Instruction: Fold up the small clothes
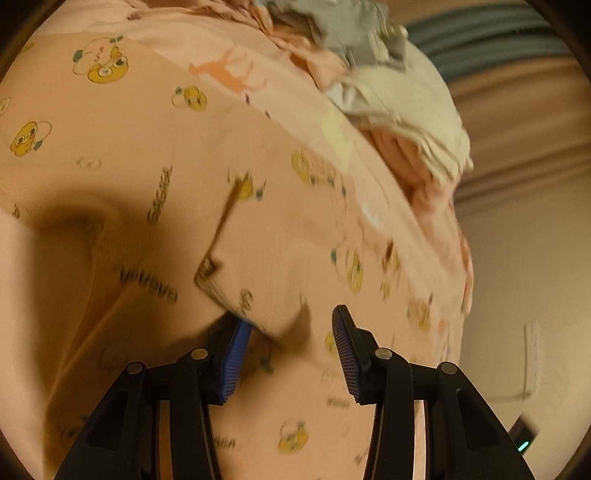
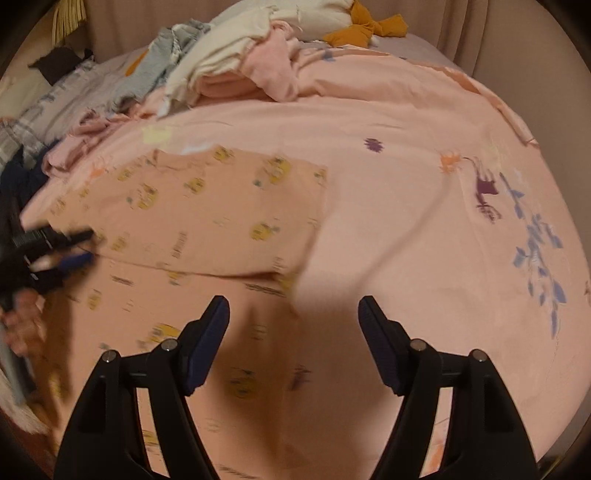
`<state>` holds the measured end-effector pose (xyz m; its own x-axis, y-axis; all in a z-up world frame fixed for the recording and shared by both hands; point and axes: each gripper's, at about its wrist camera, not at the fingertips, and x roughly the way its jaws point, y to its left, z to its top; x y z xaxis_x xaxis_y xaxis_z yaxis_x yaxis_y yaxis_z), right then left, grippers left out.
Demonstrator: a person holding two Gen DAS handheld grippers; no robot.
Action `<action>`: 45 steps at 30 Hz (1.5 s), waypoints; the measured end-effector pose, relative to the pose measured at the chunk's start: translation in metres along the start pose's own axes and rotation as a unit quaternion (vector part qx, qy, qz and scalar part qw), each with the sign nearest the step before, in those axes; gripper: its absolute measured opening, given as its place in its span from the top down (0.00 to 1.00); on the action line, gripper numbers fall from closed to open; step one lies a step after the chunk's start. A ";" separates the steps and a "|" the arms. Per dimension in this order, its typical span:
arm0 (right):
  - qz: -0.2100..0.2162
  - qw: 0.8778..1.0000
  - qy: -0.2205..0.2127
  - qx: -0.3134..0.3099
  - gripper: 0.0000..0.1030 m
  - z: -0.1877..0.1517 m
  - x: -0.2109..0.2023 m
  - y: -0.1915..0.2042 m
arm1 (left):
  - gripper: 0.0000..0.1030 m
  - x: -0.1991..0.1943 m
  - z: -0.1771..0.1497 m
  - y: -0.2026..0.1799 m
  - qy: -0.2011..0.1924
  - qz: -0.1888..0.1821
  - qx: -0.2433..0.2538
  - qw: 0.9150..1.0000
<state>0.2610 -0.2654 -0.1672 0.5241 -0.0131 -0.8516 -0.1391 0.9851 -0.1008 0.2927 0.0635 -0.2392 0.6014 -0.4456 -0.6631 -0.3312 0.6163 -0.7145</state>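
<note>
A peach garment (image 2: 207, 214) printed with yellow cartoon figures lies flat on the pink bedspread (image 2: 399, 236), with one layer folded over another. It fills the left wrist view (image 1: 155, 155). My left gripper (image 1: 291, 332) is open just above it, and a folded corner of the cloth (image 1: 229, 288) lies against the left blue pad (image 1: 236, 354). The left gripper also shows at the garment's left edge in the right wrist view (image 2: 79, 245). My right gripper (image 2: 293, 314) is open and empty above the garment's near right part.
A heap of unfolded clothes (image 2: 229, 62), cream, pink and grey-blue, lies at the far side of the bed, also in the left wrist view (image 1: 399, 92). An orange cloth (image 2: 365, 26) lies behind it. Dark clothes (image 2: 18, 177) lie at the left edge. Curtains hang behind.
</note>
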 end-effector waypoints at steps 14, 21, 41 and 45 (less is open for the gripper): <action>0.061 0.996 -0.035 0.057 0.90 0.002 0.052 0.014 | 0.92 -0.004 0.032 -0.003 -0.091 0.101 0.013 0.991; 0.053 0.996 -0.018 0.073 0.92 -0.009 0.061 0.016 | 0.92 -0.016 0.031 0.018 -0.111 0.147 0.023 0.983; 0.104 0.983 0.033 0.150 0.94 0.011 0.076 0.008 | 0.92 0.010 0.000 -0.020 -0.048 0.211 0.182 0.959; 0.063 0.989 0.047 0.123 0.95 -0.021 0.052 0.001 | 0.94 -0.031 -0.015 0.008 -0.044 0.185 0.161 0.969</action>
<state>0.2707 -0.2686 -0.2219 0.4342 0.1070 -0.8945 0.0177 0.9917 0.1272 0.2608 0.0725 -0.2278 0.5503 -0.1075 -0.8280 -0.3000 0.9000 -0.3162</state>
